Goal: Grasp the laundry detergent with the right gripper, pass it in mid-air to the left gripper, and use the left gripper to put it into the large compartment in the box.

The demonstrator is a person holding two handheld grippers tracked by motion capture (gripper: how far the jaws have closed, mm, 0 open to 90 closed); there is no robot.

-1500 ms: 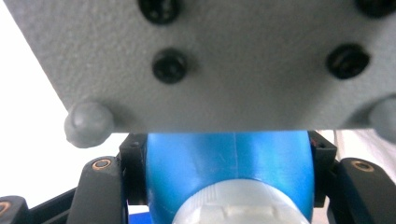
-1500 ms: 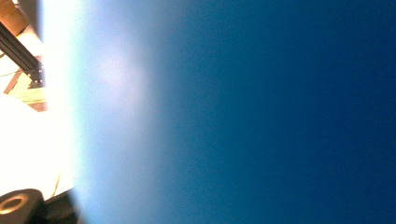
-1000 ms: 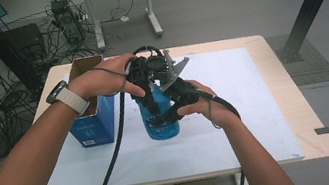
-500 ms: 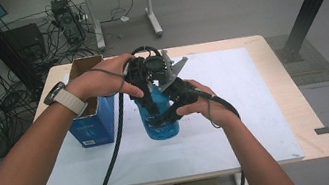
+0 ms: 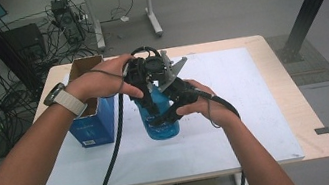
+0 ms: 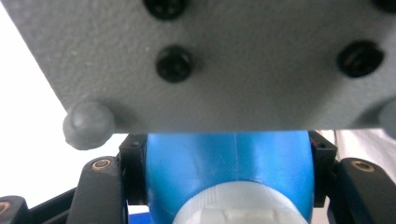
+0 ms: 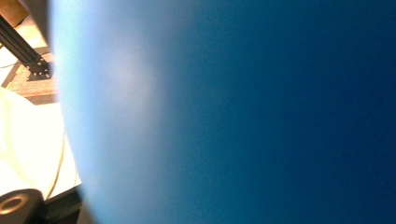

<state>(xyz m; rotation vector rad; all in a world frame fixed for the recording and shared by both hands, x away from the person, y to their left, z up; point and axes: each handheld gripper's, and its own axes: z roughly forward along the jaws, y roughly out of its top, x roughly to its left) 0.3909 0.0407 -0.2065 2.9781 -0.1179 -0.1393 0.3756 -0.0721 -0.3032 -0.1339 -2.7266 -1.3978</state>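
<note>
A translucent blue bottle (image 5: 161, 123) stands upright on the white mat in the high view. My left gripper (image 5: 144, 78) reaches in from the left over the bottle's top. In the left gripper view its black jaws press on both sides of the blue shoulder (image 6: 229, 161), and the white cap (image 6: 238, 210) lies close to the camera. My right gripper (image 5: 168, 109) comes from the right and is shut on the bottle's body. The blue wall (image 7: 233, 116) sits very close in the right gripper view. The grey plate (image 6: 224, 60) of the right gripper hangs over the left one.
An open blue cardboard box (image 5: 90, 122) stands just left of the bottle. A white mat (image 5: 246, 109) covers most of the wooden table (image 5: 308, 114). Black cables trail from both grippers toward the near edge. Beyond the table are a desk frame and cables on the floor.
</note>
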